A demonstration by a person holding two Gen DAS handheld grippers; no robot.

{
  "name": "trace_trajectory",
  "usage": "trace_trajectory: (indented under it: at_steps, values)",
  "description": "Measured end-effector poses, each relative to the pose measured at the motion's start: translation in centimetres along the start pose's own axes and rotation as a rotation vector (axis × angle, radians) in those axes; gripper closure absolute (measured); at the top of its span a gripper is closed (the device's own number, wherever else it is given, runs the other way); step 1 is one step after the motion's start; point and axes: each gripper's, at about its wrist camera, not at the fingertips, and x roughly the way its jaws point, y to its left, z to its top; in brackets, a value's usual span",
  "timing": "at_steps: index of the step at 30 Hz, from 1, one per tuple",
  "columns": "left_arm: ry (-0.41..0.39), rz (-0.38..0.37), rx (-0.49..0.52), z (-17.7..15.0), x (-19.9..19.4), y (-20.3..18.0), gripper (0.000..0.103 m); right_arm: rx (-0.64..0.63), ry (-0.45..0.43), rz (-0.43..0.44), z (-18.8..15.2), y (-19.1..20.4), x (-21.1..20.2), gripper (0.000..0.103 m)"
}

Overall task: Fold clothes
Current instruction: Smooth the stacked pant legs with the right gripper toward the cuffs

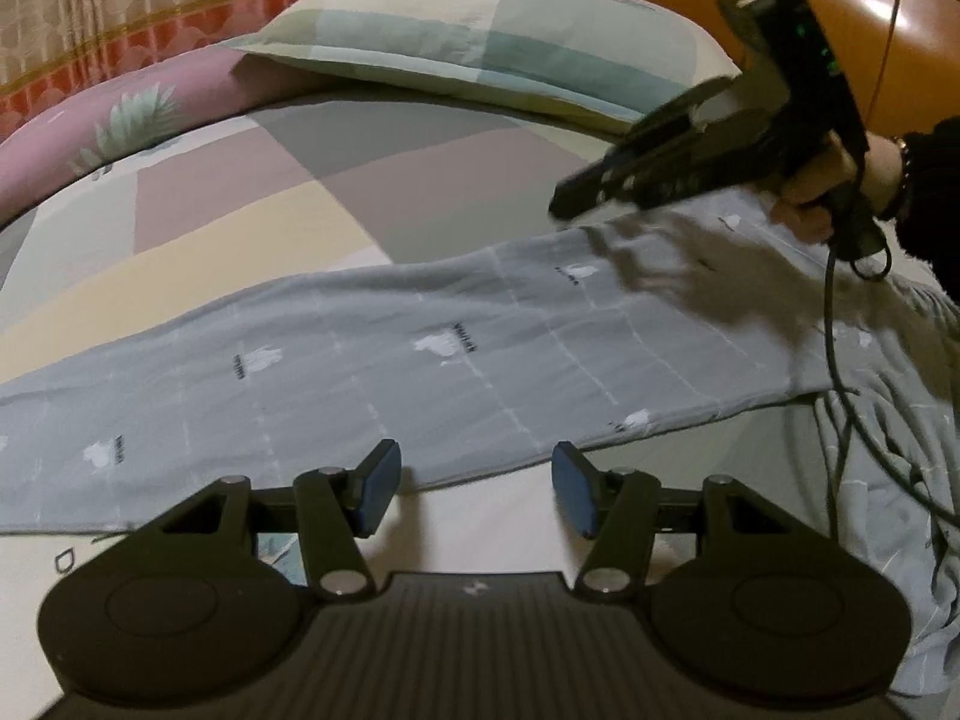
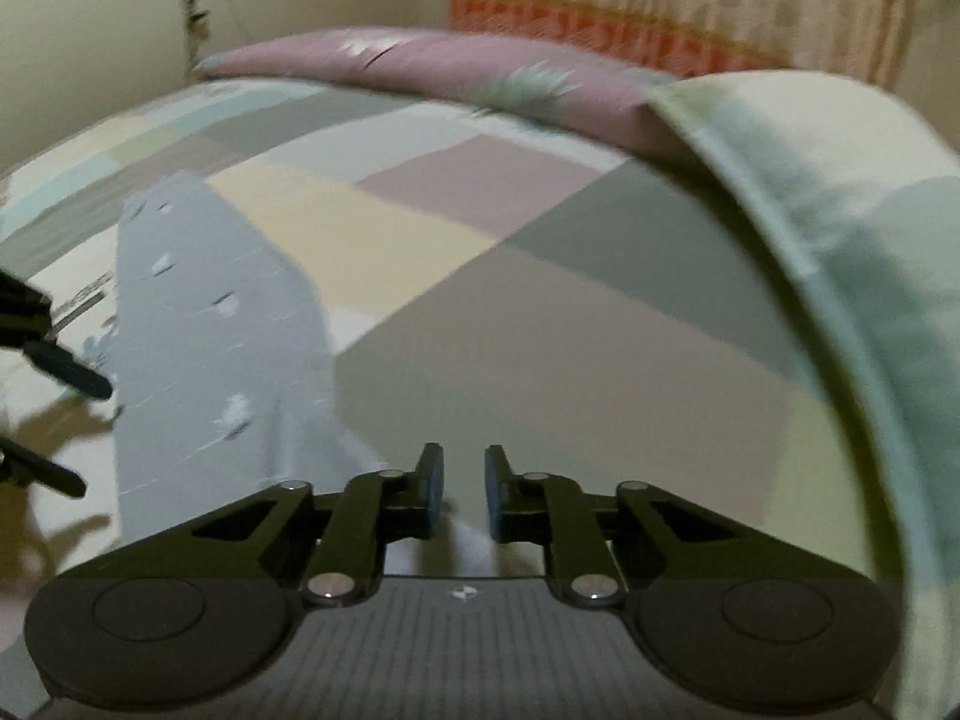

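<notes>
Blue pads (image 1: 379, 489) of the left gripper (image 1: 474, 489) stand wide apart, holding nothing. Just ahead, gray cloth (image 1: 420, 360) lies long and flat on the bed (image 1: 240, 228). Over its right end hangs the right gripper (image 2: 463, 492), slightly apart, empty, maybe ready to grab.

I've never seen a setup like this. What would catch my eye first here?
Probably the long grey garment stretched flat across the patchwork bedsheet. Above its right end a hand holds the black right gripper, while the left gripper waits open at the cloth's near edge. A pastel pillow lies behind.
</notes>
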Motion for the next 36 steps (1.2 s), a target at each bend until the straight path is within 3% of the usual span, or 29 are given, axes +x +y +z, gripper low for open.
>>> trace_trajectory:
  at_steps: [3,10,12,14,16,17,18,19,21,27,30,36]
  values:
    - [-0.001,-0.001,-0.020,-0.5,-0.2,0.7,0.046,-0.104,0.030,0.039,-0.7,2.8,0.1,0.088]
    - [-0.003,-0.010,-0.036,-1.3,0.2,1.3,0.046,-0.242,0.043,-0.008,-2.1,5.3,-0.1,0.086]
    - [-0.005,-0.015,-0.025,-1.4,0.2,1.2,0.046,-0.260,0.040,-0.014,-1.8,5.4,-0.1,0.078]
    - [-0.005,-0.017,-0.017,-1.5,0.2,1.1,0.046,-0.245,0.024,-0.015,-1.5,4.8,-0.2,0.067]
    - [-0.004,-0.018,-0.017,-1.6,0.3,1.2,0.046,-0.210,0.041,0.019,-1.5,4.3,0.5,0.066]
    - [-0.004,-0.019,-0.018,-1.6,0.3,1.2,0.046,-0.202,0.041,0.034,-1.5,4.3,0.7,0.069]
    - [-0.005,-0.021,-0.017,-1.6,0.3,1.2,0.046,-0.195,0.041,0.048,-1.5,4.3,1.0,0.083]
    - [-0.005,-0.022,-0.017,-1.7,0.3,1.2,0.046,-0.189,0.040,0.058,-1.4,4.3,1.0,0.090]
    - [-0.006,-0.020,-0.017,-1.7,0.2,1.3,0.046,-0.176,0.025,0.046,-1.1,4.0,1.0,0.097]
    - [-0.016,-0.013,-0.033,-1.6,-0.1,1.7,0.046,0.104,-0.017,-0.073,1.1,-0.7,2.4,0.095]
    - [-0.044,0.001,-0.032,-1.1,-0.6,2.1,0.046,0.134,-0.032,-0.110,1.3,-1.2,2.2,0.089]
    - [-0.102,0.049,-0.026,0.3,-0.9,3.5,0.046,0.145,-0.044,-0.083,0.6,-0.4,-0.8,0.082]
